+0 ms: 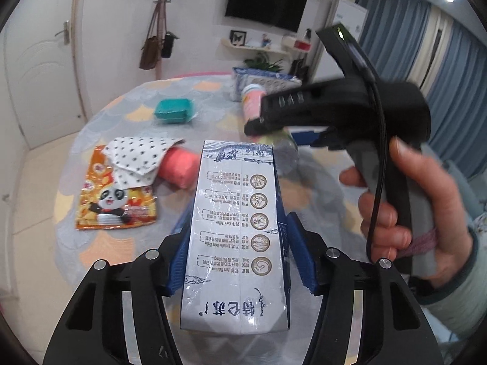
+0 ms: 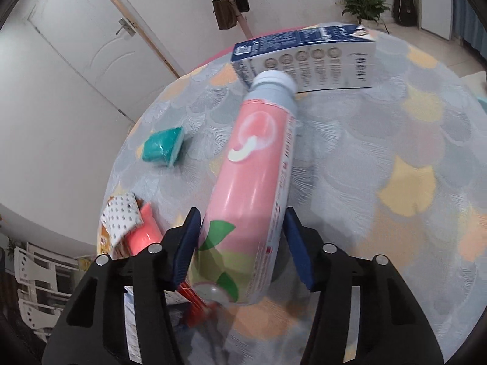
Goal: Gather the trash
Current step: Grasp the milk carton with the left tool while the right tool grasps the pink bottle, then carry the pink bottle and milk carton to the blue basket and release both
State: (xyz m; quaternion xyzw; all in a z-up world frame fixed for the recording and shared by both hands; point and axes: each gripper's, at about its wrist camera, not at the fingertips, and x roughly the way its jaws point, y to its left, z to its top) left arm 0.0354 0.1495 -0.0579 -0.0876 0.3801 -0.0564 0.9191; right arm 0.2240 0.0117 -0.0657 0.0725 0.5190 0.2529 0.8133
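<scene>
1. The milk carton (image 1: 236, 237) is lying lengthwise between the blue pads of the left gripper (image 1: 236, 252), printed side up; both pads are pressing on its long sides, so the tool is pinching the carton; in the right wrist view the same carton (image 2: 304, 57) is sitting near the far edge of the round table (image 2: 395, 140).
2. The pink bottle (image 2: 255, 188) is lying between the pads of the right gripper (image 2: 243, 249), white cap pointing at the carton and nearly touching it; the left pad is bearing on its side, and the right pad seems to be meeting it, though blur is making that contact hard to judge.
3. A person's hand (image 1: 408, 210) is gripping the right gripper's handle at the right of the left wrist view.
4. A panda snack bag (image 1: 117, 197) is lying near the table's left edge, with a dotted paper (image 1: 140, 158) overlapping its top and a pink roll (image 1: 181, 165) just beside.
5. A teal packet (image 1: 173, 111) is resting further toward the far edge, apart from the others.
</scene>
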